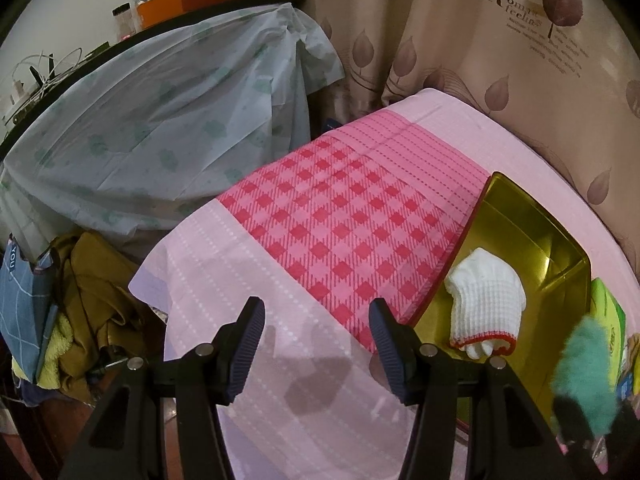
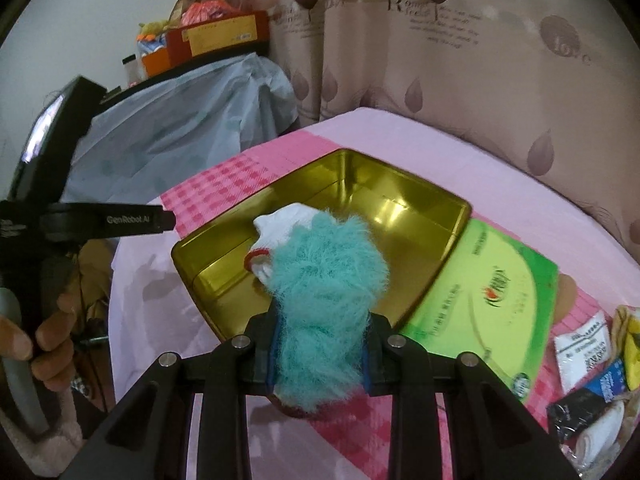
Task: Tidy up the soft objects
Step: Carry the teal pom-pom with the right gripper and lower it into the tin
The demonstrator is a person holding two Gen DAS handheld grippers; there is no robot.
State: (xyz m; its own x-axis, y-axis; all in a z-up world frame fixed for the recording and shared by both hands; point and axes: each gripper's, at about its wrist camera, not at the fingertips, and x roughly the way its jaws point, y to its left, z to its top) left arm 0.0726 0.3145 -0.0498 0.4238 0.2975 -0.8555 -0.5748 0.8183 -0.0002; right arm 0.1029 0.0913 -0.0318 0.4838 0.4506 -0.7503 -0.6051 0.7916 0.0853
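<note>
At lower centre, the right gripper [image 2: 320, 344] clamps a teal fluffy toy [image 2: 324, 280] over the gold tin [image 2: 400, 208] holding a white glove [image 1: 486, 300]; lowering and release seem next. The left gripper [image 1: 316, 344] hangs wide, empty.

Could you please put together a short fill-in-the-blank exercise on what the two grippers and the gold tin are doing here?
1. The right gripper is shut on a fluffy ____ soft toy.
2. Inside the gold tin lies a white knitted ____ with a red cuff.
3. The left gripper is ____ and holds nothing.
4. Beside the tin lies a flat ____ lid.

Missing words: teal; glove; open; green
</note>
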